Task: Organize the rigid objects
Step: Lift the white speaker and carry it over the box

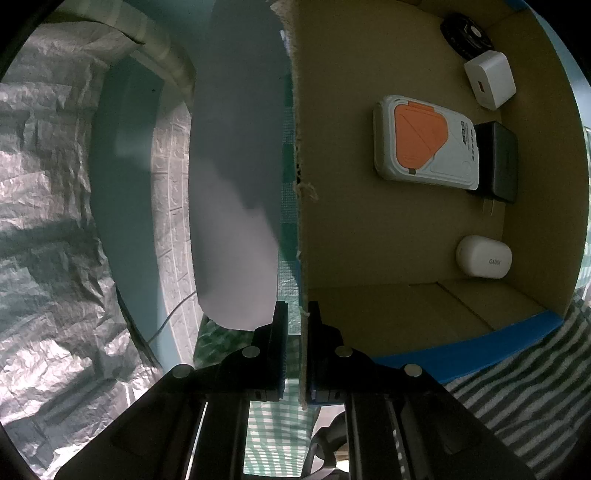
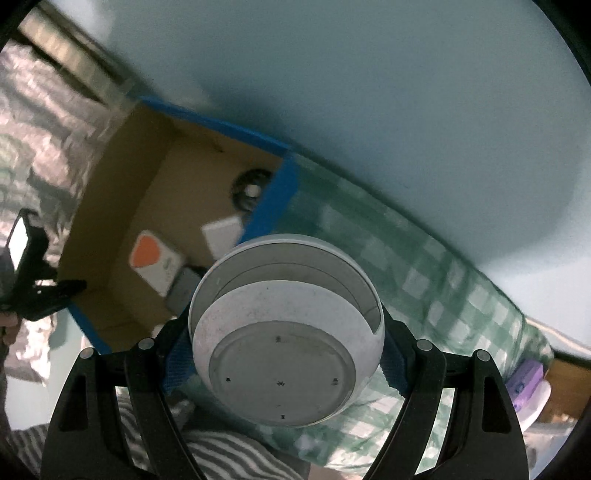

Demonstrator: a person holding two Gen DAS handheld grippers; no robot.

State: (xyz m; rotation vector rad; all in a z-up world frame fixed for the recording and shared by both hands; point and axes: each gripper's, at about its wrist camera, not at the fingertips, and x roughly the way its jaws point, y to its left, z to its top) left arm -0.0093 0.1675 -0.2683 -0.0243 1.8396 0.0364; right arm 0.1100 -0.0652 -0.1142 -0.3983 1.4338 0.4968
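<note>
My left gripper (image 1: 297,314) is shut on the near side wall of an open cardboard box (image 1: 301,221) with blue-taped edges. Inside the box lie a white and orange device (image 1: 424,140), a black plug adapter (image 1: 498,162), a white charger cube (image 1: 489,79), a black round item (image 1: 465,35) and a white oval case (image 1: 484,261). My right gripper (image 2: 286,347) is shut on a white round dome-shaped object (image 2: 284,295), held in the air to the right of the box (image 2: 147,192). The left gripper (image 2: 55,291) shows at that view's left edge, on the box rim.
A green checked cloth (image 2: 424,295) covers the surface, with a grey striped cloth (image 1: 517,387) near the box. A purple item (image 2: 524,384) lies at the right edge. Crinkled silver sheeting (image 1: 48,221) and a pale blue wall (image 2: 406,92) bound the area.
</note>
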